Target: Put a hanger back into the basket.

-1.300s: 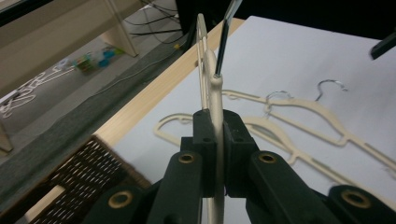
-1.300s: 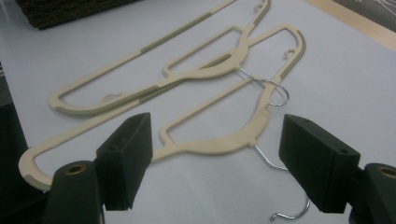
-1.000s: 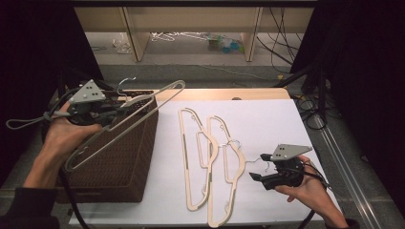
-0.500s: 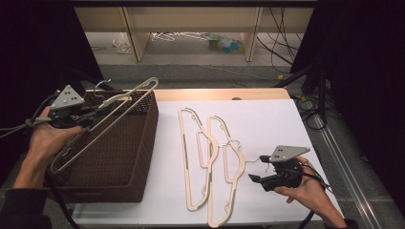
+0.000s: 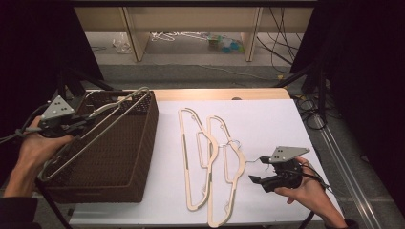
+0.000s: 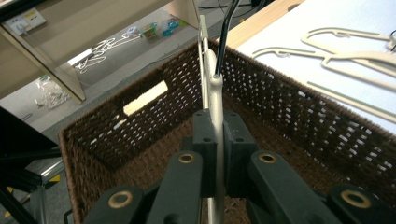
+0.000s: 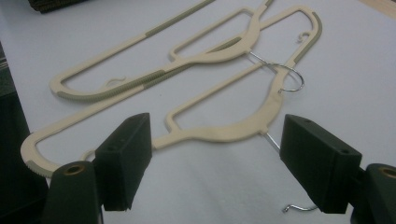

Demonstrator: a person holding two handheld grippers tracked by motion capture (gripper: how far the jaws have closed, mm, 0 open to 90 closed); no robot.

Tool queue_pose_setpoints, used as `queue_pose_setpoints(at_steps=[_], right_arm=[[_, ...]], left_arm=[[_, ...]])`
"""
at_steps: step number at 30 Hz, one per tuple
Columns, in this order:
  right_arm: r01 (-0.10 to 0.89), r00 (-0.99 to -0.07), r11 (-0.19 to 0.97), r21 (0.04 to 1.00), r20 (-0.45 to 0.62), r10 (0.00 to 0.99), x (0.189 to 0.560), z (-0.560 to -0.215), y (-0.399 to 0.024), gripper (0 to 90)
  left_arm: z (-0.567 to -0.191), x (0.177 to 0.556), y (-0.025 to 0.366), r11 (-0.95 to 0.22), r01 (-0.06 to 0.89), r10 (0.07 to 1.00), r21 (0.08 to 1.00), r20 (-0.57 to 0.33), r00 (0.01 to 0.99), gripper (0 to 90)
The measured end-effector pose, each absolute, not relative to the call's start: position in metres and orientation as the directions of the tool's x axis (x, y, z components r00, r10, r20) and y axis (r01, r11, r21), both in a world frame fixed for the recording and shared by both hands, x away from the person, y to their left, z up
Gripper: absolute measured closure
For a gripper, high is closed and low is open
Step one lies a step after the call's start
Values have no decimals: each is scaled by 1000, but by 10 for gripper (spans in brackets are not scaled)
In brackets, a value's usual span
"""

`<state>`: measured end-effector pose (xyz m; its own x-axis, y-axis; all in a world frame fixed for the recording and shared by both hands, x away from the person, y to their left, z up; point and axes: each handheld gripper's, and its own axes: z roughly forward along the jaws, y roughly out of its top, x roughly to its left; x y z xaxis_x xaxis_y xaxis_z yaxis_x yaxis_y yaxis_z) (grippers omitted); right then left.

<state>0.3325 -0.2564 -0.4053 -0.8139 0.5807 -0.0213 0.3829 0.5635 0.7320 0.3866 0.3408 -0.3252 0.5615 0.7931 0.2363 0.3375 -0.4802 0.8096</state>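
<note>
Dark curtains hang on both sides of the room, and at the back stands a pale wooden shelf (image 5: 191, 28) with a grey floor under it. Some small bright things and loose white wire hangers lie on that floor, too far off to tell well. Black cables run down on the right.

Up front is the bench (image 5: 282, 129), covered in white with a strip of bare wood along its far edge. A brown woven basket (image 5: 124, 162) sits on the left part of the bench. Its walls are dark wicker, and one end wall has a slot for a handle.

The left gripper (image 5: 71, 125) is at the left rim of the basket. Its jaws are shut tight on a pale hanger (image 5: 102, 126), which slants over the open basket. In the left gripper view the hanger (image 6: 211, 93) rises straight up between the two black pads, above the inside of the basket (image 6: 280, 107).

Two more cream hangers (image 5: 210, 152) lie flat on the white part, side by side and partly crossing, near the basket.

The right gripper (image 5: 260, 179) rests low near the front right of the bench, just beside those hangers. Its jaws stand wide apart with nothing between them. In the right gripper view the closer hanger (image 7: 224, 130) lies right past the gripper.
</note>
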Motion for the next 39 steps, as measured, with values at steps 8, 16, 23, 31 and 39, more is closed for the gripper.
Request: queue_pose_setpoints(at_steps=[8,16,23,31,39], right_arm=[[388,-816,566,727,-15,579,332,-408,-256,257],[389,-818,572,722,-15,575,333,-409,-257,256],[391,-816,571,722,-15,578,332,-410,-256,256],[398,-818,577,713,-9,575,332,-413,-255,256],[396,-820,578,713,-8,572,332,-413,-255,255]], left_arm=[[-344,393,334,-547,379,765,746,263,587,855],[-370,396,319,-554,427,772,715,249,585,853],[-391,395,306,-561,455,772,691,238,590,842],[-401,388,292,-562,480,772,674,220,596,816],[-409,386,279,-574,484,749,660,183,637,764]])
